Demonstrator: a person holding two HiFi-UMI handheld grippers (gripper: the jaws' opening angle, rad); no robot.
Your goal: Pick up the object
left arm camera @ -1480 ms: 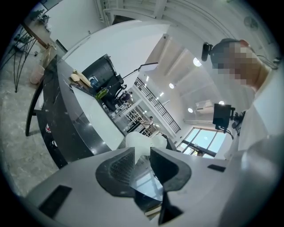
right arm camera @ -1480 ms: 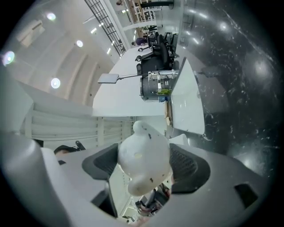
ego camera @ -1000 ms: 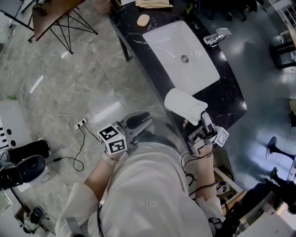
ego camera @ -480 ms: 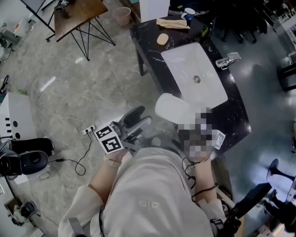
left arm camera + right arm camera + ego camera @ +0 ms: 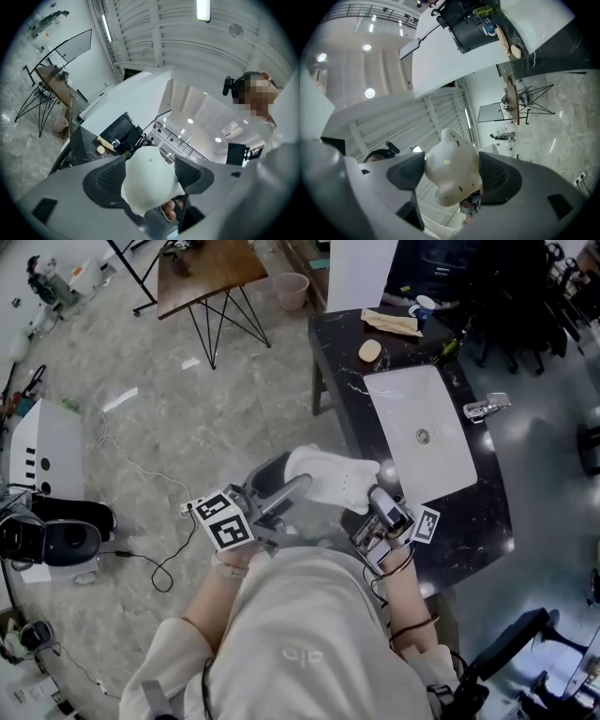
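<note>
A white clog-shaped object (image 5: 330, 477) with small holes hangs in the air in front of the person's body. My right gripper (image 5: 380, 512) is shut on its right end; in the right gripper view the object (image 5: 451, 172) fills the gap between both pads. My left gripper (image 5: 281, 495) reaches the object's left end. Its jaws are opening, and in the left gripper view the object (image 5: 151, 180) sits between the pads without a clear press.
A black counter (image 5: 487, 512) with a white sink (image 5: 427, 432), a faucet (image 5: 487, 407) and a yellow lump (image 5: 369, 351) lies to the right. A wooden table (image 5: 202, 268) and a pink bucket (image 5: 292, 287) stand beyond. A power strip (image 5: 187, 509) lies on the marble floor.
The right gripper has carried the white object left, away from the counter, toward the left gripper. The left jaws have opened and now stand around the object's end.
</note>
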